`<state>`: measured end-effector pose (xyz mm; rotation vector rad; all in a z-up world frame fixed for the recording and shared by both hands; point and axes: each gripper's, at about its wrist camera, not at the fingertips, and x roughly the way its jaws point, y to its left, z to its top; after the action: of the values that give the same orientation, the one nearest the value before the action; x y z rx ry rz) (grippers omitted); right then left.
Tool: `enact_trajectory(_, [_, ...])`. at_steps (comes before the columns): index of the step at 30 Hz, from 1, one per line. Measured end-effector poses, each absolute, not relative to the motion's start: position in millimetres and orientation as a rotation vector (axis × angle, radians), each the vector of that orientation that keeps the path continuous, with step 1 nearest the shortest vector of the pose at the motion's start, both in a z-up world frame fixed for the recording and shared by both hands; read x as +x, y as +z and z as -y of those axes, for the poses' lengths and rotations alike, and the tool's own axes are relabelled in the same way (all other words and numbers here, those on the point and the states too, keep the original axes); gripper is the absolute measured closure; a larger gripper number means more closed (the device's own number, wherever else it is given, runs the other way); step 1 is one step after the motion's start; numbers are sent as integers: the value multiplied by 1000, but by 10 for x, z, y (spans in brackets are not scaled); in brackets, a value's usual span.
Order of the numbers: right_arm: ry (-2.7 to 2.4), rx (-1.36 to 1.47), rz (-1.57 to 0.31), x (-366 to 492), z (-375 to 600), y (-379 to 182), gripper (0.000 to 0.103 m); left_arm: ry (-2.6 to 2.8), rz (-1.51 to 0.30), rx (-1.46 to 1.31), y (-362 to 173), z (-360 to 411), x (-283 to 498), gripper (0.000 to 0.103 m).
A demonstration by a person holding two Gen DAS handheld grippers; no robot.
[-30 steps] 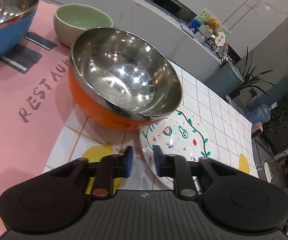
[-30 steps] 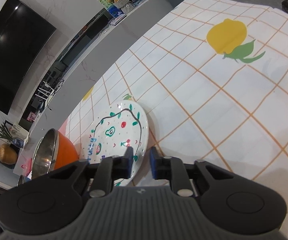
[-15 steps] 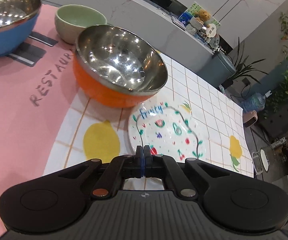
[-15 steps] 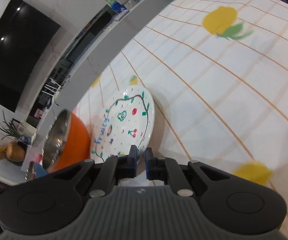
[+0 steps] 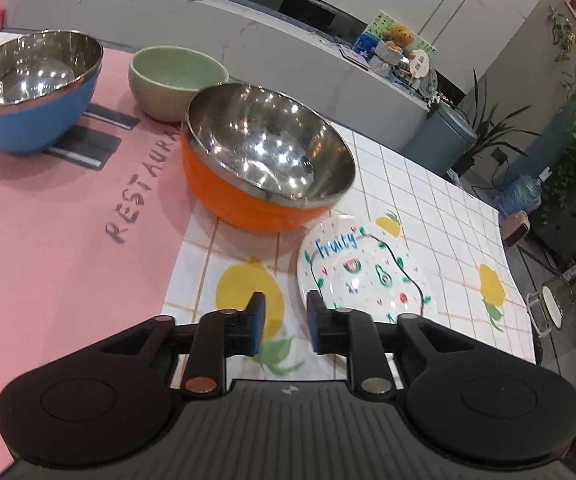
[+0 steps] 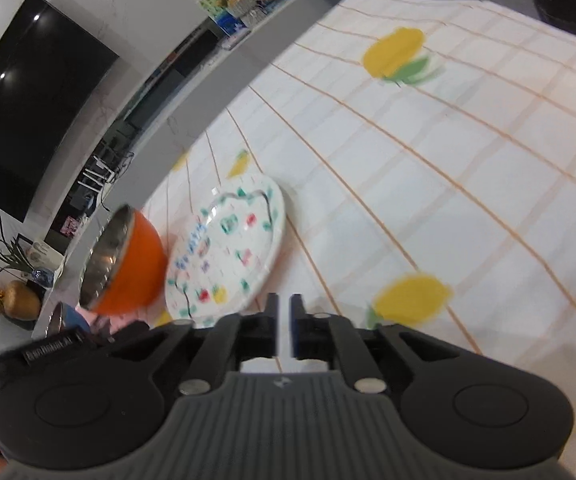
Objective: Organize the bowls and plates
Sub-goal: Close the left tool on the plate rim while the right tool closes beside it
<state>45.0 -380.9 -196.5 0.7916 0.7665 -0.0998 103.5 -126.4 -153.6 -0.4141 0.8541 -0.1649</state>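
Observation:
An orange bowl (image 5: 264, 168) with a steel inside stands at the seam of the pink mat and the checked cloth. A white fruit-pattern plate (image 5: 362, 272) lies flat just right of it. Further back on the pink mat sit a blue steel-lined bowl (image 5: 32, 92) and a pale green bowl (image 5: 176, 80). My left gripper (image 5: 284, 320) hovers in front of the plate's near-left rim, jaws opening, nothing between them. In the blurred right wrist view the plate (image 6: 228, 248) and orange bowl (image 6: 128, 260) lie ahead and left. My right gripper (image 6: 284, 322) is opening a narrow gap, empty.
The checked cloth with lemon prints (image 6: 428, 184) stretches to the right of the plate. A grey counter (image 5: 248, 40) with boxes and a toy bear runs behind the table. The table's right edge (image 5: 516, 280) drops to a floor with plants and a stool.
Both grippers drew back from the plate, closed, then started to open again. The bowl and plate look smaller and farther away. The plate stays flat on the cloth.

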Motion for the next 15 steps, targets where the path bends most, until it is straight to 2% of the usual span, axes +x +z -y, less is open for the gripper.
enact_trajectory(1, [-97,781,-759,518,3816,-1940,80,-160,-851,-413,-1547,1259,1054,74])
enact_trajectory(4, [-90,767,-757,697,3884,-1928,78,-157,-848,-417,-1587,1262,1146,73])
enact_trajectory(15, [-73,752,-755,1105,4073,-2099,80,-182,-864,-419,-1715,1344,1421,73])
